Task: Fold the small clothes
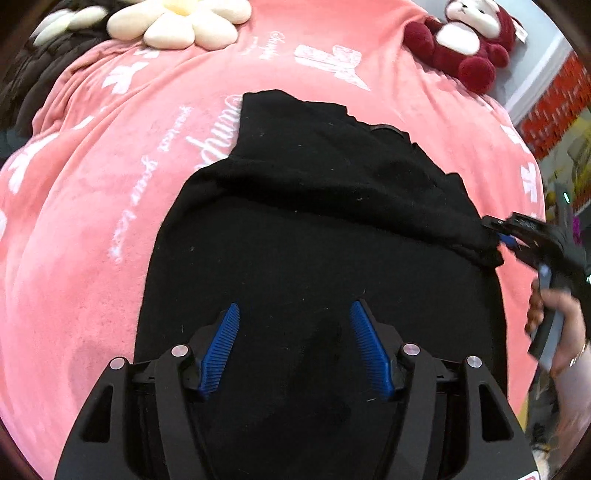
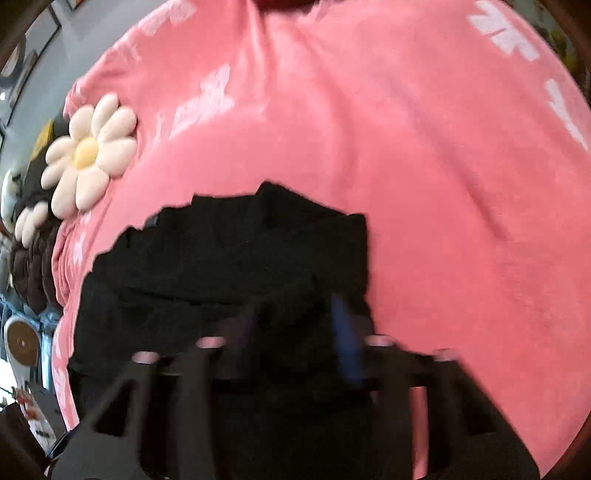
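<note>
Left gripper point(image 1: 294, 314) jaws spread wide, holding nothing, hovering over near part of black garment point(image 1: 314, 236). Right gripper point(image 1: 496, 236) at garment's right edge, pinching folded-over corner; right wrist view blurred, cloth bunched between fingers point(image 2: 345, 339). Garment lies mid pink blanket point(image 1: 92, 203), long axis running away from left gripper, far end narrower. Open blanket on both sides. Flower cushion point(image 1: 184, 18) and red plush toy point(image 1: 465, 40) well apart, at far edge.

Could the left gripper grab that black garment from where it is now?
Probably yes. The left gripper hangs open right above the black garment, which lies spread on the pink blanket, with nothing between them. The right gripper pinches the cloth's far edge, off to the side.
</note>
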Demonstrator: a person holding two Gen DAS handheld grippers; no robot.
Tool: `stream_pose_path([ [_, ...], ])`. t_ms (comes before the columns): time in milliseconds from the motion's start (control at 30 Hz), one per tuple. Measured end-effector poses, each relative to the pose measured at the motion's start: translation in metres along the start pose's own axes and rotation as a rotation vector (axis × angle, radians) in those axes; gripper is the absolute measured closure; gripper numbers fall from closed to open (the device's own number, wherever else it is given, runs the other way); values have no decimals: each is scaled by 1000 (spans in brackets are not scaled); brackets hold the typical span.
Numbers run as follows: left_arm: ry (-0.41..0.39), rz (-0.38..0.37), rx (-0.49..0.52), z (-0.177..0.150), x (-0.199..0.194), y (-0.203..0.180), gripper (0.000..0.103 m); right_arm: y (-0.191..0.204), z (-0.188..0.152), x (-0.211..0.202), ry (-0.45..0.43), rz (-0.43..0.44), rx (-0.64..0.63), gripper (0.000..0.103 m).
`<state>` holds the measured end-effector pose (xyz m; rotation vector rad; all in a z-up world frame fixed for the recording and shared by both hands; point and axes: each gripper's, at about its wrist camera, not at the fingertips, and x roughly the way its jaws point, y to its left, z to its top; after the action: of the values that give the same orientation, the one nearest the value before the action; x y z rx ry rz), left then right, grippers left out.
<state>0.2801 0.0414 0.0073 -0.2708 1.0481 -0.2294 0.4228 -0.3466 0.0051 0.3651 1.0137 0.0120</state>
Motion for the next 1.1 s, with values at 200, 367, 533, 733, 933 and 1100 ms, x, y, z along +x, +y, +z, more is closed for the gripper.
stream_pose_path([
  [200,-21,13,18,0,2,-2,40,28,23,-101,-365,252,-91,99],
  [367,-25,-10,-21,5,0,2,40,-21,-15,-17,-15,-63,-124,74],
  [533,-75,-47,-70,20,-17,10,40,-38,-34,-46,-105,65,-13,66],
  [733,-115,-118,-197,86,-14,22,37,-22,7,-31,-67,92,-12,66],
  [933,-22,-91,-267,162,47,30,36,-10,16,10,25,76,-87,69],
  [1100,63,27,-244,183,95,31,101,7,19,-38,-161,181,-171,99],
])
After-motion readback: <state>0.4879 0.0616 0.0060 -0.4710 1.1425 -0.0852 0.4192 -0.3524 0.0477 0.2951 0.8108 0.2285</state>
